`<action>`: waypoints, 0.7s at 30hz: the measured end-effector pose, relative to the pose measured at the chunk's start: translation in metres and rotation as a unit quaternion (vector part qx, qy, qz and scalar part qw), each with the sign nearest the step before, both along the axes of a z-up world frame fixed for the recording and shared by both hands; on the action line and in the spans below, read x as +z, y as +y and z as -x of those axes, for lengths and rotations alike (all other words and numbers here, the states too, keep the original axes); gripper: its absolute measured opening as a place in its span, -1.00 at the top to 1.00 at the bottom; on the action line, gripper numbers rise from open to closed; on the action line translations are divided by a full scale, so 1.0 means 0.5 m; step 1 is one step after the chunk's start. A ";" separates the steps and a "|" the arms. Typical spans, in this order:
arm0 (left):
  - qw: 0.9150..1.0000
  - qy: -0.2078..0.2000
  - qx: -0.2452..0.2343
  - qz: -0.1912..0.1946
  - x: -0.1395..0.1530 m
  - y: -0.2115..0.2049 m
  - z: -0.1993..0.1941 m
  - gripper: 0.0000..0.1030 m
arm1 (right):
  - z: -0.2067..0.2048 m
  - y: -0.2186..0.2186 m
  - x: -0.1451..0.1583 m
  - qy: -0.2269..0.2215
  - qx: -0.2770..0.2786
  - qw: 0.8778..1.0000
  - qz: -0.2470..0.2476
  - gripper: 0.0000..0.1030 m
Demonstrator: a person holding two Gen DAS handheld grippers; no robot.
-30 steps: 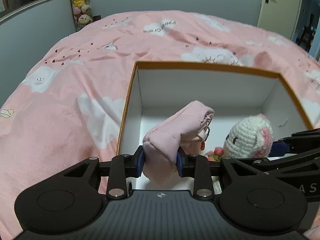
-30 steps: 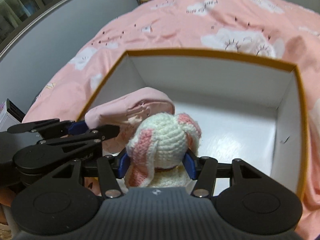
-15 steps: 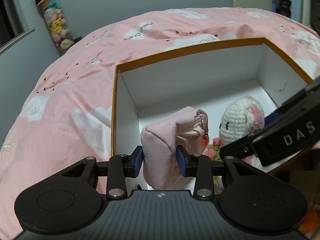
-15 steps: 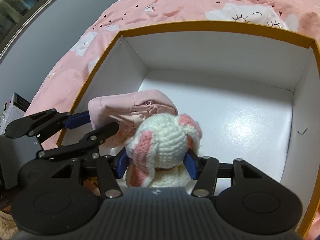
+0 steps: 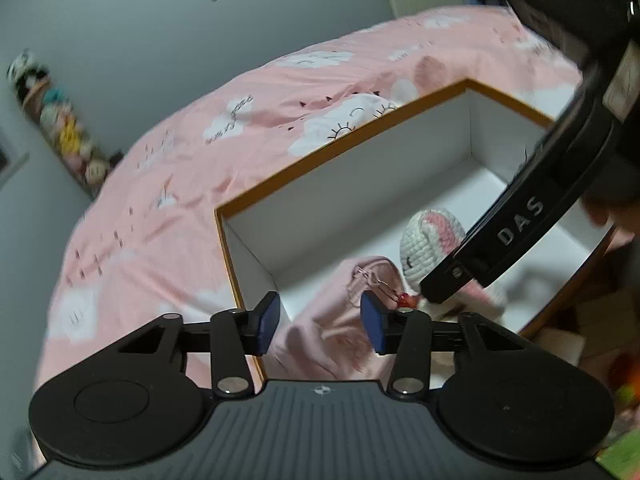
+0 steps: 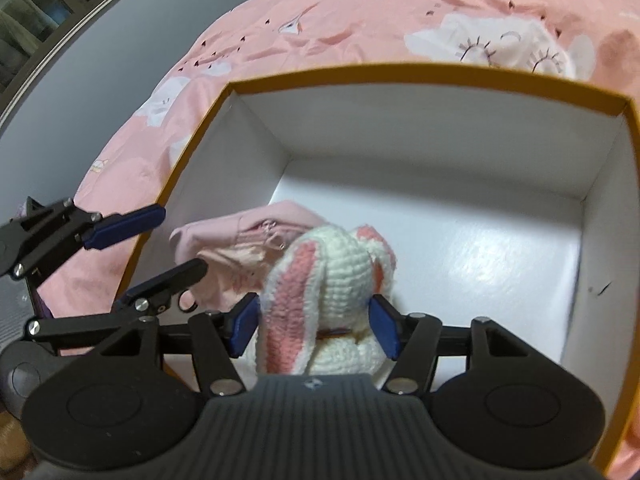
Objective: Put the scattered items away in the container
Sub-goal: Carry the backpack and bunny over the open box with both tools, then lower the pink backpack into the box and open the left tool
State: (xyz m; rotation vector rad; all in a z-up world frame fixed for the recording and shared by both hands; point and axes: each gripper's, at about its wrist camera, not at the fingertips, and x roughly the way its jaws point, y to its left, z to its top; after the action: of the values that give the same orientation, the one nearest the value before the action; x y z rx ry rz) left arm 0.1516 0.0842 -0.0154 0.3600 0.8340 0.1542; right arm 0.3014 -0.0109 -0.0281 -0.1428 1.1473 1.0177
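Observation:
A white box with an orange rim [image 5: 344,146] [image 6: 400,74] stands on the pink bed. A pink pouch [image 5: 332,332] [image 6: 240,236] lies inside it at the near left corner. My left gripper [image 5: 320,322] [image 6: 160,240] is open, its blue pads apart on either side of the pouch and off it. A white and pink crocheted bunny [image 6: 324,280] [image 5: 428,240] sits in the box beside the pouch. My right gripper [image 6: 312,328] stands around the bunny with its pads spread a little off the wool.
The pink cloud-print bedspread [image 5: 200,184] [image 6: 360,20] surrounds the box. A hanging column of plush toys [image 5: 60,128] is on the grey wall at the left. The right gripper's black body [image 5: 540,200] crosses the left wrist view.
Both grippers have opened. The pouch has dropped from the left gripper onto the box floor. The right pads have spread off the bunny. Both views have tilted.

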 end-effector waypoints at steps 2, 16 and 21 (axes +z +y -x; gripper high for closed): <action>1.000 0.023 -0.007 -0.004 -0.013 0.003 -0.022 0.27 | -0.001 -0.004 0.007 -0.007 -0.003 1.000 0.001 -0.22; 0.991 0.121 0.034 0.051 -0.050 0.046 -0.101 0.55 | -0.025 -0.028 0.018 0.013 -0.025 1.000 -0.010 -0.14; 0.981 0.156 0.046 0.108 -0.054 0.056 -0.110 0.58 | -0.010 0.007 0.013 -0.025 -0.012 1.000 0.012 -0.23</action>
State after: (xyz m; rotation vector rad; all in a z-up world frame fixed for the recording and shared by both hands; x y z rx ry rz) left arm 0.2067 0.1124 -0.0425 0.1413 1.1672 0.0924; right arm 0.3065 -0.0075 -0.0214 -0.1718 1.1137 0.9750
